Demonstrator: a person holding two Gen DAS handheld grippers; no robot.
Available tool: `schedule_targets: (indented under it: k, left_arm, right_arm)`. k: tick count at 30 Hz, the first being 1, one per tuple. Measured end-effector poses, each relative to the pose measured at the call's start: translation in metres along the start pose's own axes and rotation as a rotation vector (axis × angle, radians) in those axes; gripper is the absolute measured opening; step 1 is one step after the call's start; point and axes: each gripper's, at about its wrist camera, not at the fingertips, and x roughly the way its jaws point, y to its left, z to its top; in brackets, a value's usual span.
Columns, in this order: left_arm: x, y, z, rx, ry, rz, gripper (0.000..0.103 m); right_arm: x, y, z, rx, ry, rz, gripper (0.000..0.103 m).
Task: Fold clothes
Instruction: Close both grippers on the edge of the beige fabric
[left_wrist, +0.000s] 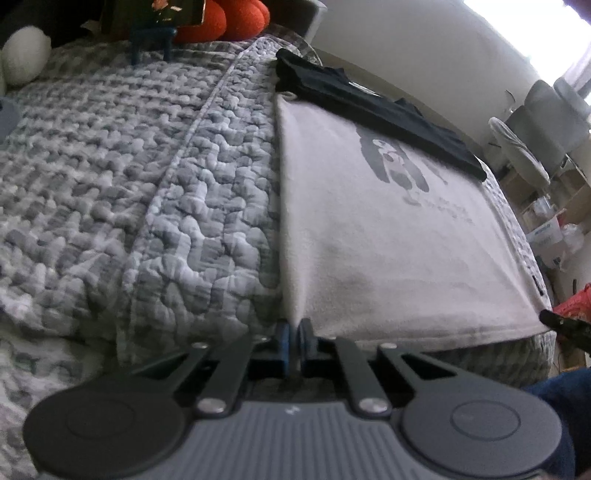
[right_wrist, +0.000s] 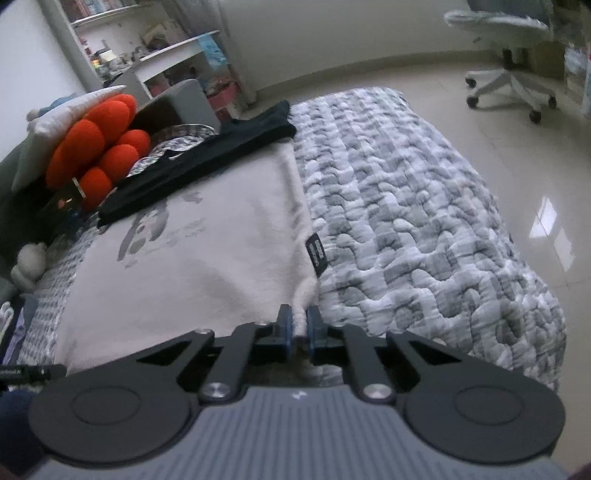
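Observation:
A white garment (left_wrist: 388, 236) with a grey dog print lies flat on the grey quilted bed (left_wrist: 129, 184). My left gripper (left_wrist: 294, 341) is shut on its near left corner. In the right wrist view the same white garment (right_wrist: 192, 266) shows, with a black label at its right edge. My right gripper (right_wrist: 300, 328) is shut on its near right corner. A black garment (left_wrist: 369, 107) lies across the white one's far end; it also shows in the right wrist view (right_wrist: 207, 158).
Orange plush cushions (right_wrist: 96, 147) and a white soft toy (left_wrist: 24, 55) sit at the head of the bed. A white office chair (right_wrist: 509, 62) stands on the tiled floor (right_wrist: 517, 177) beyond the quilt (right_wrist: 424, 221). Shelves (right_wrist: 147, 48) line the far wall.

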Motion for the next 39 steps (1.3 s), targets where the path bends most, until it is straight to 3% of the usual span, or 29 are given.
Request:
schedule_targets:
  k: [20,25,32,39]
  left_arm:
    - [-0.051,0.006,-0.007,0.008,-0.039,-0.025,0.005]
    - [-0.042,0.009,-0.002,0.005,-0.016,-0.001,0.005]
    - [-0.027,0.013,0.025,-0.114,0.031,0.012,0.005]
    - [-0.012,0.021,0.079,-0.275,0.035,-0.022,0.006]
  right_arm:
    - [-0.055,0.027,0.001,-0.100,-0.052,0.049,0.010]
    - [-0.050,0.024,0.001,-0.085,-0.032,0.041,0.010]
    - [-0.026,0.025,0.018,-0.046,-0.019,0.059,0.010]
    - [0.000,0.019,0.061,0.015,-0.047,0.108,0.010]
